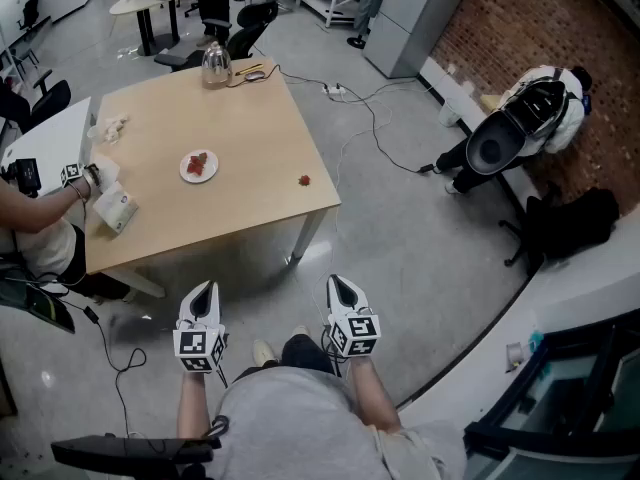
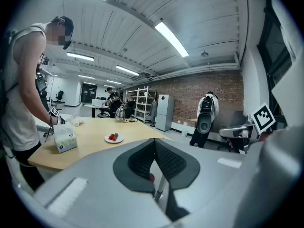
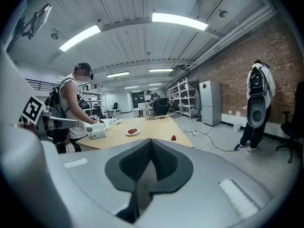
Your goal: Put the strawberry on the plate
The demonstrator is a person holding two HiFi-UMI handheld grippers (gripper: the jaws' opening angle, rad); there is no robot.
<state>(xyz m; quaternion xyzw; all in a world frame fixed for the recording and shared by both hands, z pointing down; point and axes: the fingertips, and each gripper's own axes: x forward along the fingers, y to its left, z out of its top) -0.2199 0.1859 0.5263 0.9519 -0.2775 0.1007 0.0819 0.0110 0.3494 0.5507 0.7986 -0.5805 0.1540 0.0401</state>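
Wearer's shirt (image 1: 290,428): grey soft cloth, closest of all, low between the two forearms.
Left gripper (image 1: 203,290): smooth grey shell tapering to a point, with a black-and-white marker cube at its back. Its dark ribbed pads (image 2: 140,158) meet at the tips with nothing between them. It is held over the floor, short of the table.
Right gripper (image 1: 338,283): same shape, with its pads (image 3: 135,163) pressed together and empty. It sits beside the left one.
Table (image 1: 240,108): square top of pale wood on light legs.
Strawberry (image 1: 304,180): small and red, alone on the bare wood near the table's right edge. It lies close to the corner nearest the grippers and well apart from the plate.
Plate (image 1: 186,173): small, round and white, toward the middle of the top, with red fruit (image 1: 200,160) lying on it.
Tissue box (image 1: 115,211): pale carton near the left edge.
Jug (image 1: 216,66): clear glass, at the far edge.
Second person (image 1: 30,213): at the table's left side, forearm stretched toward the box.
Third person (image 1: 535,113): at the brick wall, with a black rounded pack on the back.
Floor (image 1: 400,228): grey and glossy, with a dark cable trailing across it.
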